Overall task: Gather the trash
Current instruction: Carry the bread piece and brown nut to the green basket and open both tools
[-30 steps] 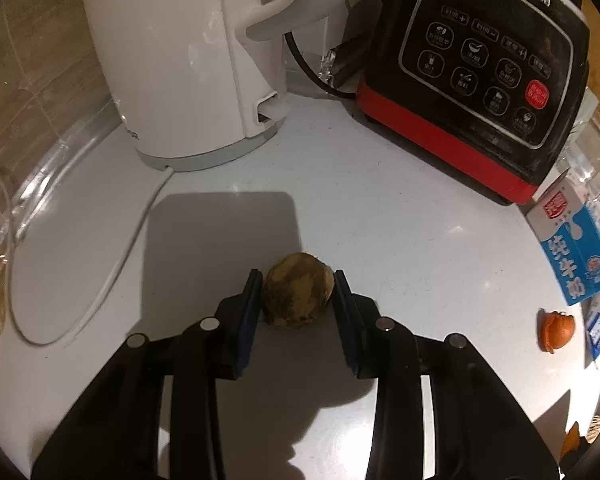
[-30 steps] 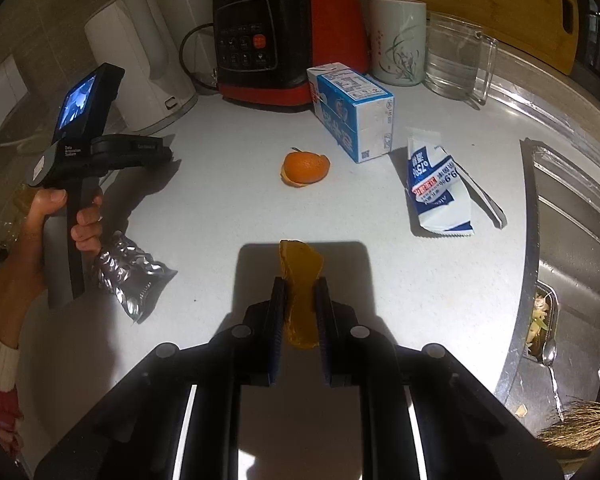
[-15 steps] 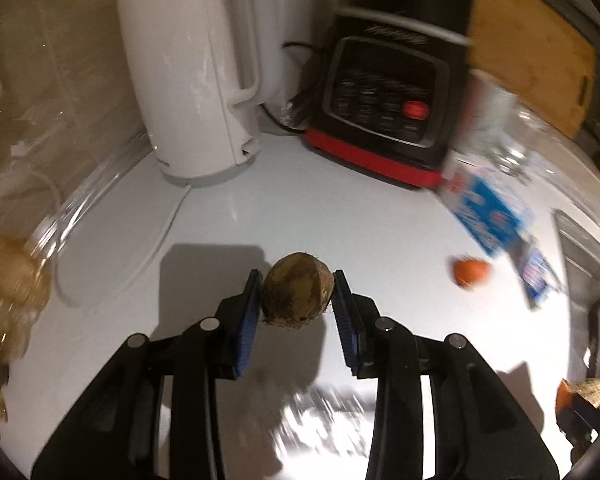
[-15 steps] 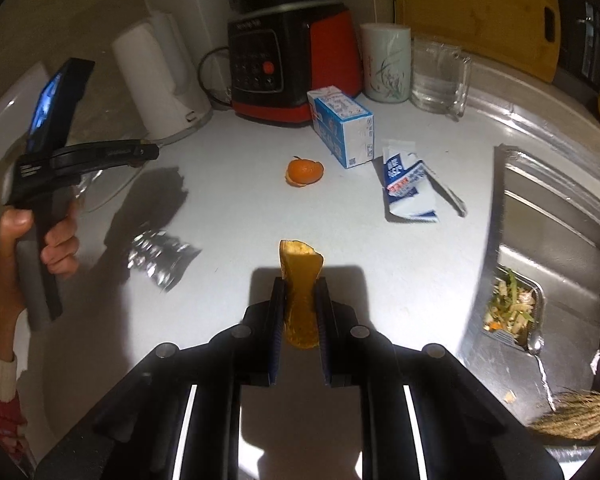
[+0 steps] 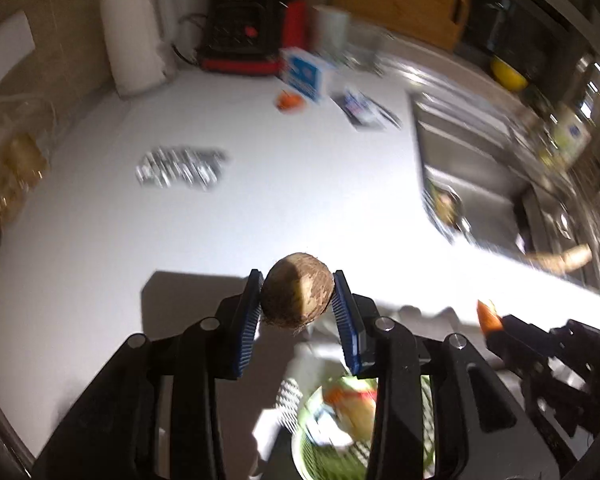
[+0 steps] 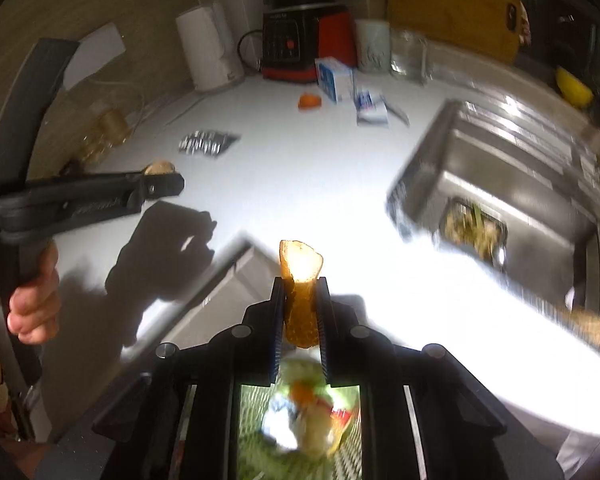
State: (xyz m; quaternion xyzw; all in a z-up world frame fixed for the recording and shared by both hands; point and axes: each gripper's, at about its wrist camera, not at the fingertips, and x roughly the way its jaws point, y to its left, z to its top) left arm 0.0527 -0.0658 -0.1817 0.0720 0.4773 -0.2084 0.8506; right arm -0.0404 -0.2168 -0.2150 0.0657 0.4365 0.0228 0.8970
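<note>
Below your grippers, a mesh bin (image 6: 300,432) holds blurred, colourful scraps you can't identify. Your left gripper (image 5: 296,300) clamps a brown fuzzy lump (image 5: 297,295); your right gripper (image 6: 300,312) pinches an orange peel strip (image 6: 300,280). The sink (image 6: 540,184) holds a tray of greenish leftovers (image 6: 472,228).

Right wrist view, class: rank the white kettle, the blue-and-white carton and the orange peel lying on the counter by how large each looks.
1. White kettle
2. Blue-and-white carton
3. Orange peel on the counter

All three sit at a similar distance, so the ranking is fairly safe despite blur.
</note>
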